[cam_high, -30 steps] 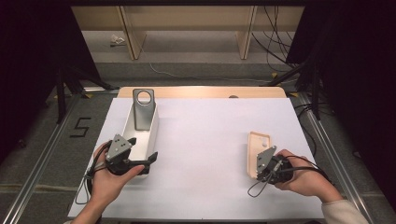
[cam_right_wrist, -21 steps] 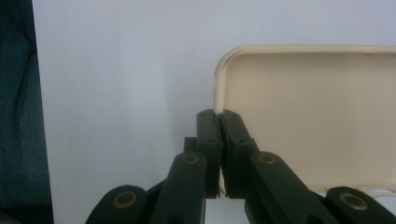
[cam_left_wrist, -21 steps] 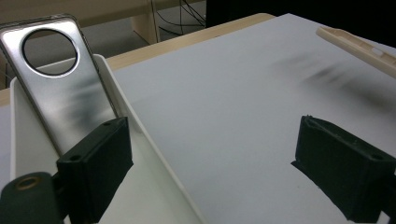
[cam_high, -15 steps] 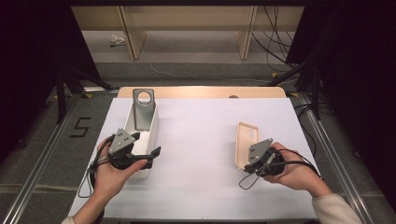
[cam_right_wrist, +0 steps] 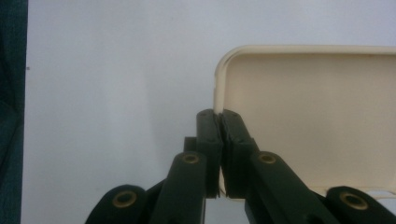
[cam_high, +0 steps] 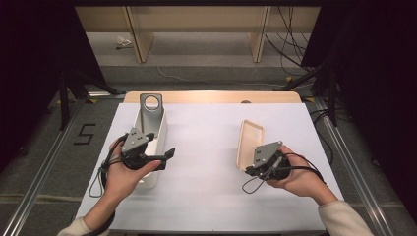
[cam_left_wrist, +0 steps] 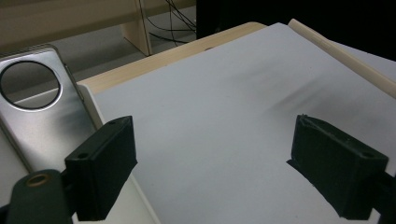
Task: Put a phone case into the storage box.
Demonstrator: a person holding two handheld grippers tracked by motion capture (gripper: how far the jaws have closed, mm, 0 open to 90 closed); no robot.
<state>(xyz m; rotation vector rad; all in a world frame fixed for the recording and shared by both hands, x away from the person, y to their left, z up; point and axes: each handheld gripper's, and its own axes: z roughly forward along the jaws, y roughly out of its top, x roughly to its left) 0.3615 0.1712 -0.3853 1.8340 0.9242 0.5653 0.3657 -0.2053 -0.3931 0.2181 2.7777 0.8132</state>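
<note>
My right gripper (cam_high: 249,169) is shut on the near rim of a cream plastic lid (cam_high: 250,140) over the right half of the white table. In the right gripper view its jaws (cam_right_wrist: 217,122) pinch the lid's wall (cam_right_wrist: 317,112). My left gripper (cam_high: 164,158) hovers over the near end of a white open box (cam_high: 160,129) at the left. Its jaws are open and have just been closing a little. In the left gripper view nothing but bare table lies between the jaws of the left gripper (cam_left_wrist: 219,172). A silver metal plate with a round hole (cam_high: 149,110) leans in the box's far end, and the left gripper view has this silver plate (cam_left_wrist: 35,109) at its left.
The white table top (cam_high: 206,147) ends in a wooden strip (cam_high: 211,97) at the back. Metal rails run along both sides on the floor, and cables and shelf legs lie beyond. A cream edge (cam_left_wrist: 345,56) crosses the upper right of the left gripper view.
The right gripper has carried the cream lid leftward and away from the person. The left gripper has moved a little forward along the box.
</note>
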